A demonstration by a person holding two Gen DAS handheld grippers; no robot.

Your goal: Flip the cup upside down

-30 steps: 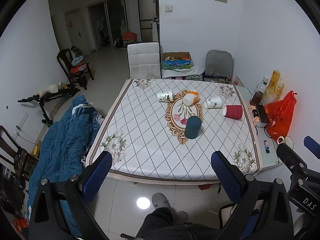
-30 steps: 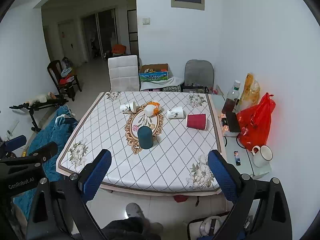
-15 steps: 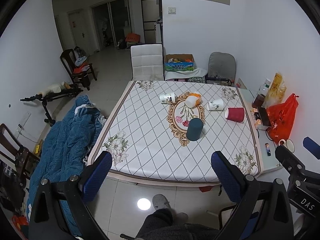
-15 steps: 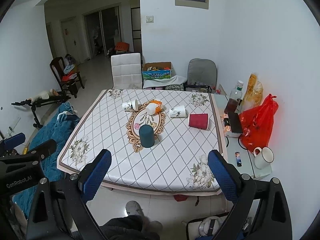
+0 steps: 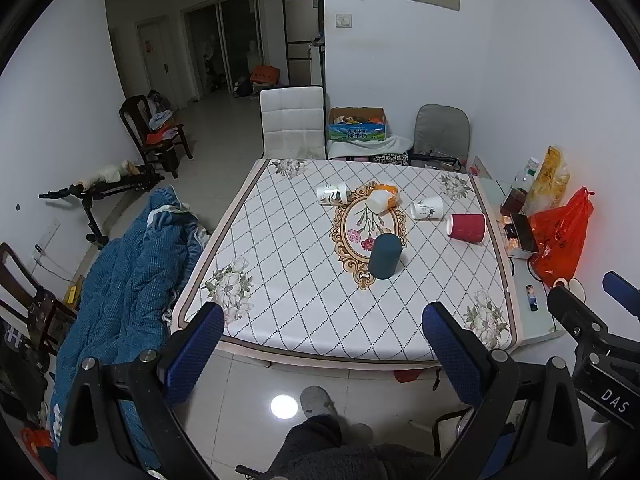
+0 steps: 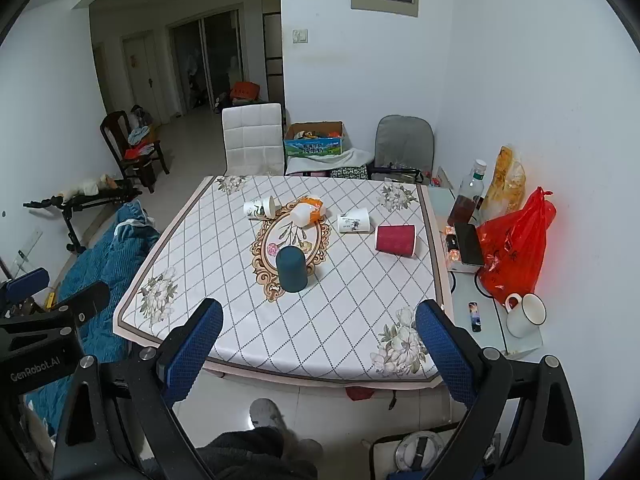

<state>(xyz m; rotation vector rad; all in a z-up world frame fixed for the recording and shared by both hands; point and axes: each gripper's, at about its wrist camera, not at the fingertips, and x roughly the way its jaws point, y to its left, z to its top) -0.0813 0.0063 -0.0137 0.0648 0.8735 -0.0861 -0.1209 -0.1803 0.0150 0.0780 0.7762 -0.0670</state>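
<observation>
A dark teal cup stands upside down at the middle of the table; it also shows in the right wrist view. A red cup lies on its side at the right. Three white paper cups lie on their sides further back, one over an orange thing. My left gripper and right gripper are open and empty, held well back from the table's near edge.
A side shelf to the right of the table holds a bottle, a red bag, a phone and a white mug. A blue blanket lies left of the table. Chairs stand behind it.
Both grippers have drifted slightly, so the table sits a little differently in each view. The cups have not moved. Both grippers stay open.
</observation>
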